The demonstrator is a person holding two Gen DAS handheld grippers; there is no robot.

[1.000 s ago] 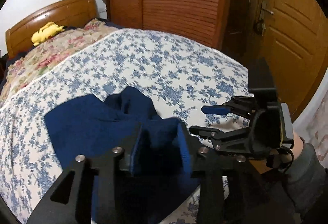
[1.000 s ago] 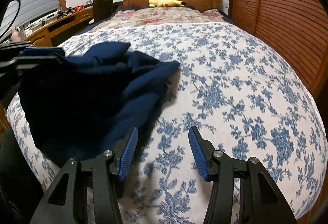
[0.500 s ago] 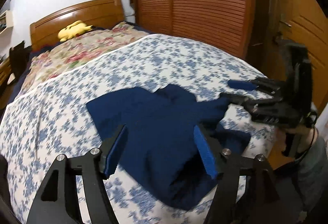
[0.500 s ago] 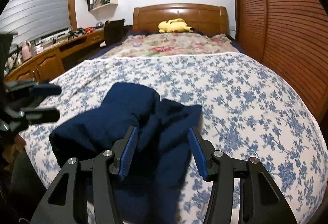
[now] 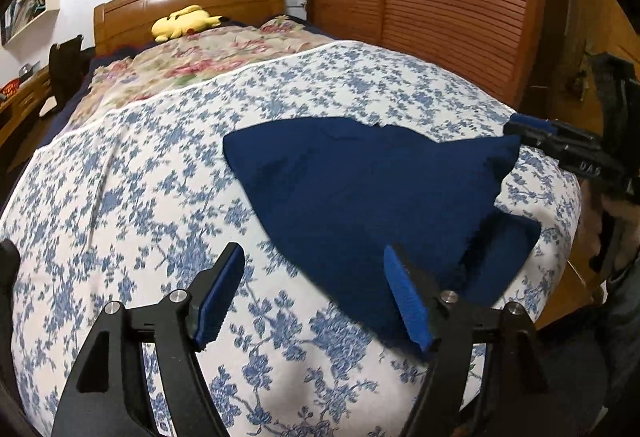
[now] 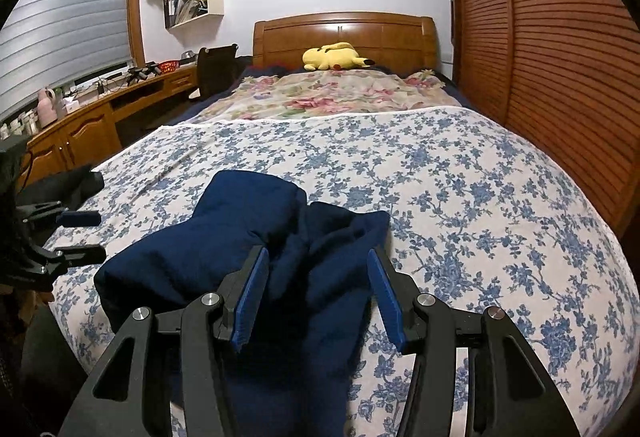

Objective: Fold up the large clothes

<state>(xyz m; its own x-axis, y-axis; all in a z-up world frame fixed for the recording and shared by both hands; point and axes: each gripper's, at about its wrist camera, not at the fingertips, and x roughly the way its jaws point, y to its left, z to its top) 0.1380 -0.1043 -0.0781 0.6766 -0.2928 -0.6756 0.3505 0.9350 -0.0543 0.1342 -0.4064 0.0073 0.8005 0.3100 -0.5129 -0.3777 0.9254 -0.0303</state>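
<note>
A bed [image 6: 460, 173] with a blue-flowered cover fills both views, a wooden headboard [image 6: 344, 33] and a yellow plush toy [image 6: 334, 56] at its far end, and a louvred wooden wardrobe [image 6: 560, 49] along one side. Near the foot of the bed lies the dark blue garment [image 5: 360, 181], bunched and partly folded. The left hand-held gripper [image 5: 312, 289] hovers over the cover beside it, its jaws opening with nothing between them, while the right hand-held gripper [image 6: 316, 293] stands released, jaws apart over the crumpled cloth without pressing it
</note>
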